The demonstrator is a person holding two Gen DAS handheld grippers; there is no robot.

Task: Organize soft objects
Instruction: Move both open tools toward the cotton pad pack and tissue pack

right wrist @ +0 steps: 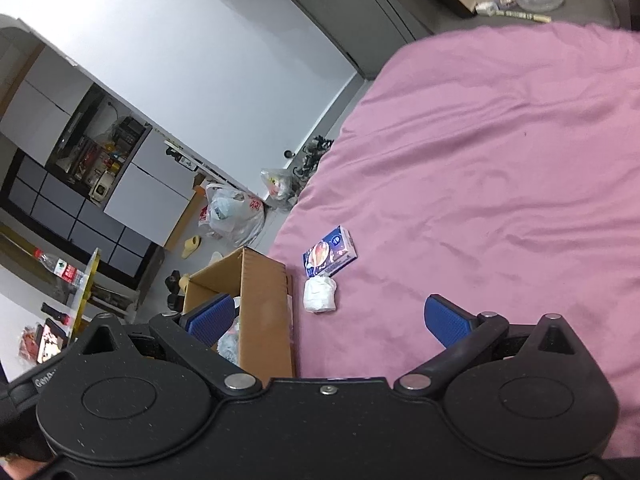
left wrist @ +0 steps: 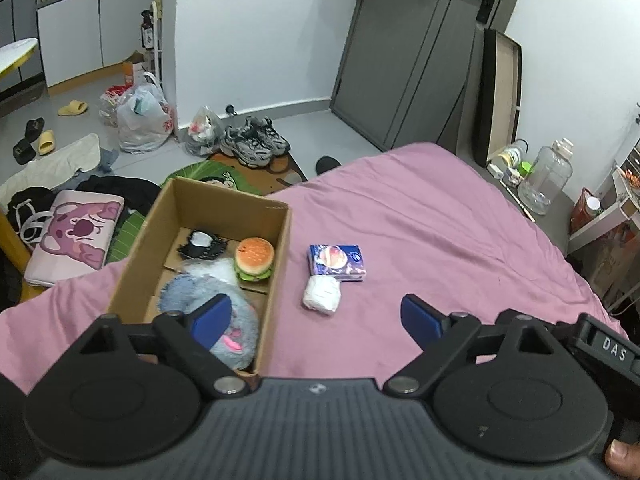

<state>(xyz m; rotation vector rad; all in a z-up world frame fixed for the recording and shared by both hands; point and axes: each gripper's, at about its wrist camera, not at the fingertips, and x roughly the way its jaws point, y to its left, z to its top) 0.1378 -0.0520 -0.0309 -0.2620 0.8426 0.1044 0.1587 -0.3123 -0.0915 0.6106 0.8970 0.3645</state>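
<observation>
A white soft bundle (left wrist: 321, 295) lies on the pink bedsheet (left wrist: 460, 240), touching the near edge of a blue tissue pack (left wrist: 337, 262) printed with a round orange picture. Both sit just beside the right wall of an open cardboard box (left wrist: 276, 280) that also rests on the bed. Inside the box are a plush burger (left wrist: 254, 258), a black and white soft item (left wrist: 202, 244) at the far end, and a grey-blue furry toy (left wrist: 224, 304) with a pink patch, which fills the near end.

The left claw (left wrist: 316, 320) hangs over the bed with its blue pads (left wrist: 418, 318) spread wide; nothing lies between them, and the white bundle and tissue pack show ahead in the gap. Its left pad overlaps the furry toy in the picture (whether it touches cannot be told). A fingertip (left wrist: 622, 458) of the person shows at the lower right corner of the left wrist view.

The right claw (right wrist: 332, 320) is likewise wide open and empty, its view rolled sideways, with the white bundle (right wrist: 319, 295) and tissue pack (right wrist: 330, 254) ahead and the box (right wrist: 264, 304) beside its left pad.

Beyond the bed, the floor holds grey trainers (left wrist: 256, 142), plastic bags (left wrist: 144, 118), yellow slippers (left wrist: 73, 108) and a pink cartoon cushion (left wrist: 76, 236). A grey door (left wrist: 408, 48) stands in the white wall.
</observation>
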